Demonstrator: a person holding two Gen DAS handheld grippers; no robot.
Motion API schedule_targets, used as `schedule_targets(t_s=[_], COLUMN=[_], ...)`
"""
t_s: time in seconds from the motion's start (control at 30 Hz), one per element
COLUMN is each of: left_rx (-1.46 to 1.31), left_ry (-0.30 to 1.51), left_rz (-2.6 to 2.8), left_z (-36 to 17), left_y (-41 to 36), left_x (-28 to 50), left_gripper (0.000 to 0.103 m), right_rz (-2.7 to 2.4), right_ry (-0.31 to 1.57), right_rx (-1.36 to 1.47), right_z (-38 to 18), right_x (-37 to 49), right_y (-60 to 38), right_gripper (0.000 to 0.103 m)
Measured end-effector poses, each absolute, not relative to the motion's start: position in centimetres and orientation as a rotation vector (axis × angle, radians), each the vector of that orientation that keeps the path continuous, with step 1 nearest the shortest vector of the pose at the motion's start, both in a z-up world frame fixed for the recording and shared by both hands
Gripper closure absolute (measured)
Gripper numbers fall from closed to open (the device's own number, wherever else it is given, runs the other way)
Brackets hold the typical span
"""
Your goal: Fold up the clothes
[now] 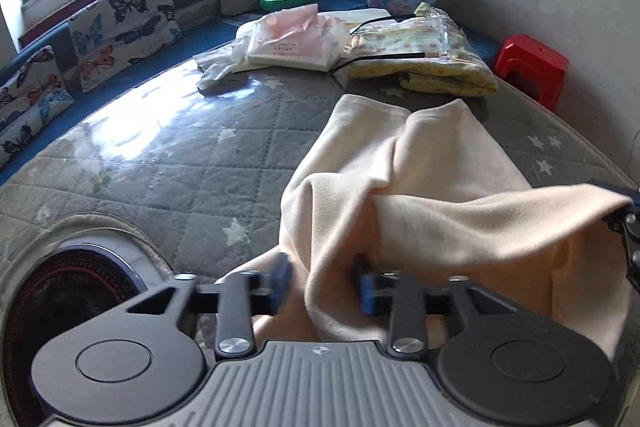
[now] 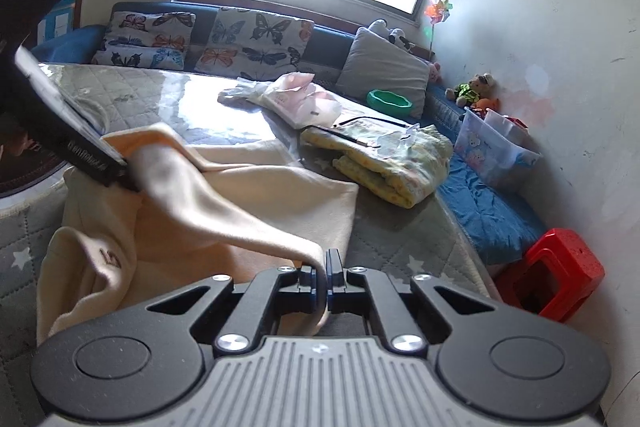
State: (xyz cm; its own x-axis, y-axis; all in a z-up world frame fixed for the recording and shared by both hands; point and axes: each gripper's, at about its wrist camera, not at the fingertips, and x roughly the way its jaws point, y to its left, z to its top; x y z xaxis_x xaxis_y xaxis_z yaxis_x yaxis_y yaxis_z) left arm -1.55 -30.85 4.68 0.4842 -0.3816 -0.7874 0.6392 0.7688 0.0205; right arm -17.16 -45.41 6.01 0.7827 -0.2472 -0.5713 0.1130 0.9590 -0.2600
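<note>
Clearly the cream garment [image 1: 400,187] is soft, light and floppy: it sags between the two claws and bunches over the quilted grey mattress [image 1: 180,167], partly lifted. The right claw [image 2: 325,281] is pinched tight on a thin edge of it. The left claw [image 1: 326,285] has its jaws apart with a thick fold of cloth lying between them; whether it bites cannot be told. Such limp fabric is best taken at hems or corners, pulled taut.
</note>
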Motion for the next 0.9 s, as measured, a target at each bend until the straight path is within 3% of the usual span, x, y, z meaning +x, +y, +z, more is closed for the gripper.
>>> schedule_targets(t_s=[0.07, 0.17, 0.43, 0.9], left_rx=[0.300, 0.246, 0.156, -0.069], left_ry=[0.863, 0.853, 0.776, 0.523], left_rz=[-0.641, -0.629, -0.505, -0.219], left_z=[5.0, 5.8, 9.7, 22.9], left_y=[-30.1, -28.4, -21.3, -2.7], left_x=[-1.4, -0.9, 1.8, 6.4], left_gripper=[0.086, 0.091, 0.092, 0.093], right_rz=[-0.198, -0.186, -0.143, 0.008], right_ry=[0.639, 0.620, 0.532, 0.298], right_rx=[-0.213, -0.214, -0.215, -0.107], right_z=[6.6, 7.9, 13.0, 23.1], right_x=[-16.9, -16.5, -13.2, -2.3], right_y=[-45.7, -45.8, -44.3, -38.0], right_gripper=[0.099, 0.099, 0.099, 0.099])
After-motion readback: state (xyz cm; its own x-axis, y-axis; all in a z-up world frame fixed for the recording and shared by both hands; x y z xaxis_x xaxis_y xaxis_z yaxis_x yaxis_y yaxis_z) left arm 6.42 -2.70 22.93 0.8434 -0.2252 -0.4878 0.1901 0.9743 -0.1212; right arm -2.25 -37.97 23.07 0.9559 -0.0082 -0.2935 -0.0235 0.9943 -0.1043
